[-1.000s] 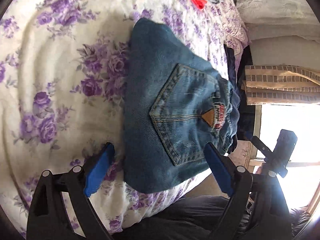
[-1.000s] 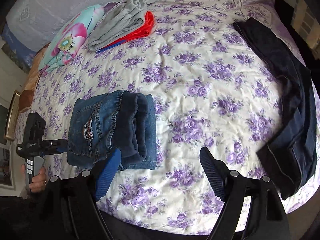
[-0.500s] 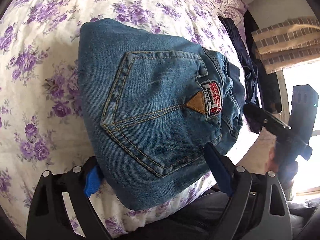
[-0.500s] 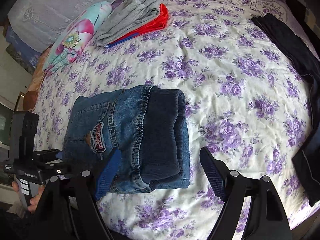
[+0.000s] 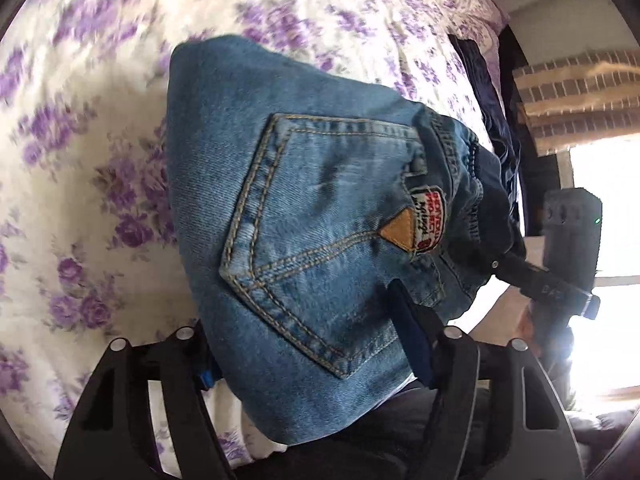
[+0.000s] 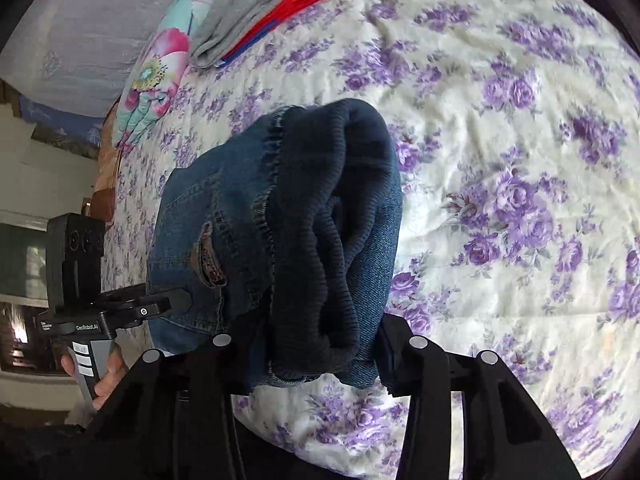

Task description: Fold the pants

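Jeans [image 5: 320, 240] between closing hand-held grippers [image 5: 308, 354]

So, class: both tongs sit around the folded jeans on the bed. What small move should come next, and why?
Probably finish closing, then lift. The folded jeans sit between both the left tongs and right tongs, whose jaws are closing; gripped at both ends, the bundle should stay folded.

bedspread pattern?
Cream bedspread with purple rose print; clearest in the right wrist view.
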{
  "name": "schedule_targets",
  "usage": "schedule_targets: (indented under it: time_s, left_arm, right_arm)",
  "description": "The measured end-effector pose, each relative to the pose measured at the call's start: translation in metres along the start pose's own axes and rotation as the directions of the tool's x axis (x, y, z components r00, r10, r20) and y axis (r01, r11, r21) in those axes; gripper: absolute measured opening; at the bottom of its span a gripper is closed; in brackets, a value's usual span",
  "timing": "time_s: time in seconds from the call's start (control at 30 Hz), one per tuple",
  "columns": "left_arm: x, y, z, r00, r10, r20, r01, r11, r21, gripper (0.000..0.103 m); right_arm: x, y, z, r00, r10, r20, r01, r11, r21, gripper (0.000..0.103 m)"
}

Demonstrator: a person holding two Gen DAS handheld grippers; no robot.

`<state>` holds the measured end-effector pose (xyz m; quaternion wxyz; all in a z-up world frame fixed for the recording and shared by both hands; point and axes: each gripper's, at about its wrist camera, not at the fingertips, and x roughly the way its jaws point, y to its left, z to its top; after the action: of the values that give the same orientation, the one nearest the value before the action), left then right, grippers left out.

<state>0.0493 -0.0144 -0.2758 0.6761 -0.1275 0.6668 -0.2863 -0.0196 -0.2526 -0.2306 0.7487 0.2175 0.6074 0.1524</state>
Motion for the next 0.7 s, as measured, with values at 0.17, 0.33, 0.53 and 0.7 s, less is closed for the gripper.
schedule_targets:
  time_s: [0.17,0.33,0.53,0.7]
  left_arm:
    - [-0.037,-0.021,-0.007,0.998,-0.016,0.065,0.016,1.000,0.013,0.057]
    - [-0.082,-0.010,0.017,0.980,-0.059,0.190,0.062,0.998,-0.012,0.056]
    - [-0.140,-0.007,0.111,0.946,0.023,0.323,-0.034,0.999,0.030,0.056]
    - [-0.191,-0.002,0.237,0.923,0.025,0.385,-0.048,0.998,0.051,0.056]
  right_arm:
    - [-0.044,0.055,-0.007,0.992,-0.046,0.118,0.064,0.986,-0.152,0.043]
    - [-0.063,0.079,0.039,0.984,0.010,0.180,0.032,0.974,-0.226,0.043]
    - [-0.071,0.135,0.151,0.959,0.056,0.278,0.046,0.936,-0.350,0.043]
    - [-0.080,0.154,0.282,0.935,0.105,0.338,0.009,0.948,-0.319,0.043]
